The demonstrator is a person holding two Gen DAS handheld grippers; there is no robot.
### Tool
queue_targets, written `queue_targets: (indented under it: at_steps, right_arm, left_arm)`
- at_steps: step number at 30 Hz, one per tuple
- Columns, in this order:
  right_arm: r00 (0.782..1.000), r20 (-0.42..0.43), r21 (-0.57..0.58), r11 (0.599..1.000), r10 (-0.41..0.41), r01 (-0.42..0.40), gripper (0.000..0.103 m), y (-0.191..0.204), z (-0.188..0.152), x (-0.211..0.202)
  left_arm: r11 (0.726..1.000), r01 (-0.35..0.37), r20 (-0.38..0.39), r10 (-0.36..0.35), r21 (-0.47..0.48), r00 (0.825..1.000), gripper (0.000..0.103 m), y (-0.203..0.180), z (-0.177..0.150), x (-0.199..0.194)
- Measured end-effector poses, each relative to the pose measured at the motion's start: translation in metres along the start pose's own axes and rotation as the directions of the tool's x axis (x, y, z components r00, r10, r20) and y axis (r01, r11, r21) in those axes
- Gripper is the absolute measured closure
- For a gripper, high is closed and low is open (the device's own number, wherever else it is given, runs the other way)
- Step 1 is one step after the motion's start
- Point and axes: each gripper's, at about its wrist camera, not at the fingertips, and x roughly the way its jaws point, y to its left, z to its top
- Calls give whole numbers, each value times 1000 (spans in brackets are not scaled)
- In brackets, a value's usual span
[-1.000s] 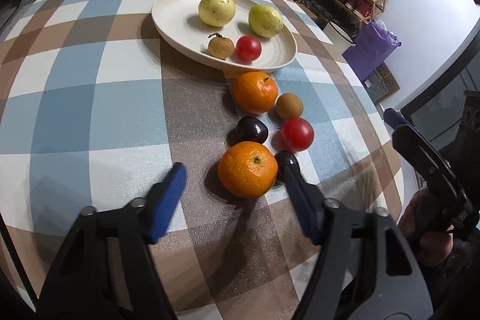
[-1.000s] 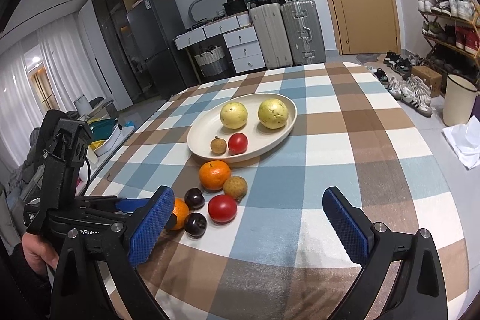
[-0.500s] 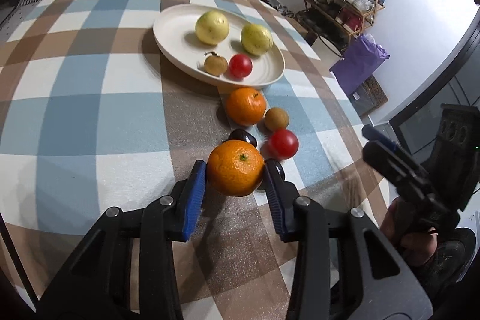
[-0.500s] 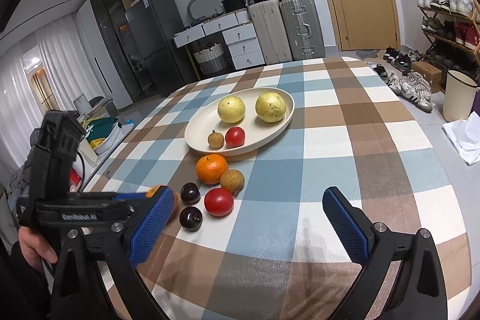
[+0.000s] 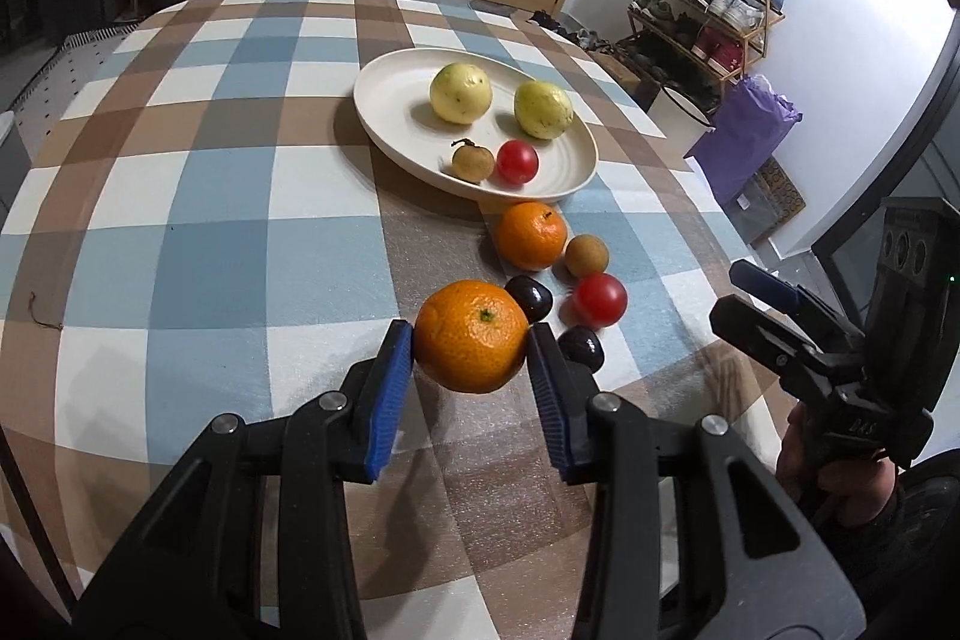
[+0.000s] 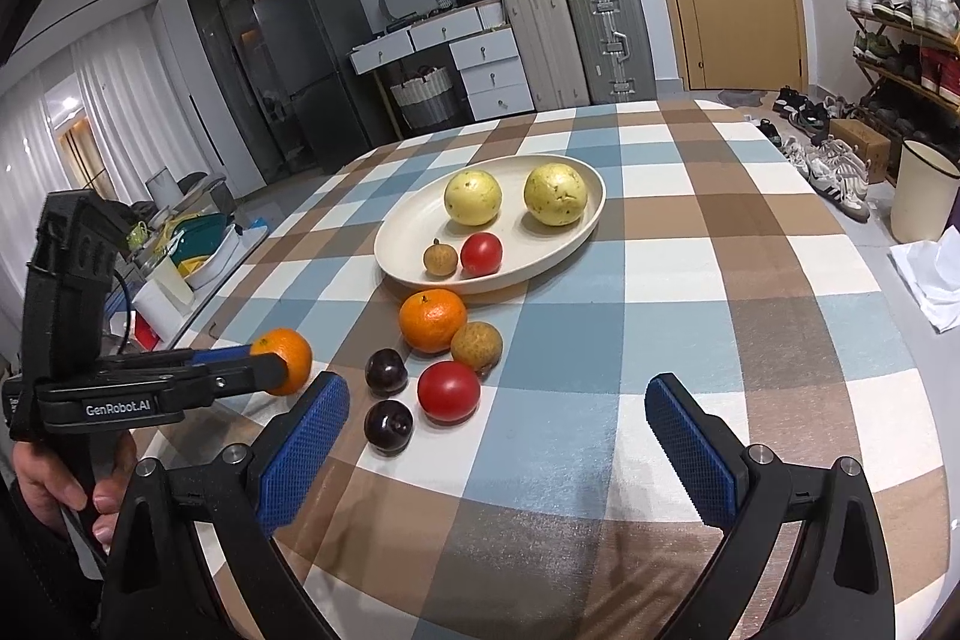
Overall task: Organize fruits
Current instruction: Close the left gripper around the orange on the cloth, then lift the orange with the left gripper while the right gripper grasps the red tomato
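Observation:
My left gripper is shut on an orange and holds it just above the checked tablecloth; the same orange shows at the left of the right wrist view. On the cloth lie a second orange, a brown longan, a red tomato and two dark plums. The cream oval plate beyond holds two yellow-green guavas, a longan and a tomato. My right gripper stands open over the near cloth, nothing between its fingers.
The round table's edge curves close on the right, with a purple bag and a shoe rack beyond it. Suitcases, drawers and a fridge stand behind the table. A person's hand grips the left tool.
The left gripper closed on the nearest orange and lifted it slightly off the cloth, uncovering the plum beside it. The right gripper has stayed open and almost still.

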Motion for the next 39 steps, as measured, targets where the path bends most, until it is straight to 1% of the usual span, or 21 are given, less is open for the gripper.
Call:
queue_targets:
  at_steps: [9, 14, 17, 24, 26, 28, 32, 33, 35, 37, 39]
  right_arm:
    - [1000, -26, -18, 1000, 2, -2, 2, 10, 2, 10]
    - [998, -53, -8, 1000, -19, 18, 2, 12, 2, 21]
    - [997, -62, -6, 999, -39, 39, 2, 14, 2, 26]
    - [995, -94, -5, 999, -39, 39, 2, 17, 4, 41]
    - [994, -100, 2, 999, -45, 45, 4, 16, 3, 46]
    - [993, -111, 13, 999, -41, 42, 12, 14, 3, 51]
    - [990, -134, 17, 999, -48, 51, 19, 13, 2, 58]
    - [989, -138, 14, 999, -46, 48, 25, 14, 2, 59]
    - [988, -150, 5, 999, -44, 45, 30, 16, 1, 62]
    - [986, -162, 3, 999, -31, 32, 43, 18, -1, 64]
    - [986, -166, 8, 1000, -13, 15, 46, 19, -2, 65]
  left_arm:
    - [1000, -12, 34, 12, -1, 999, 67, 5, -1, -9]
    - [1000, -12, 42, 13, -12, 999, 67, 13, -1, -11]
    - [1000, -2, 39, 3, -20, 999, 67, 17, -2, -11]
    - [1000, 16, 35, -15, -26, 999, 67, 23, -1, -7]
    - [999, 19, 31, -18, -32, 999, 67, 26, 0, -5]
    - [999, 19, 28, -18, -40, 999, 67, 29, 1, -2]
    - [999, 23, 22, -22, -49, 1000, 67, 35, 3, 2]
    - [998, 25, 20, -24, -50, 1000, 67, 35, 3, 3]
    - [998, 26, 19, -25, -52, 1000, 67, 36, 4, 4]
    - [998, 29, 16, -28, -53, 999, 67, 37, 4, 5]
    - [998, 29, 11, -28, -53, 1000, 67, 38, 3, 8]
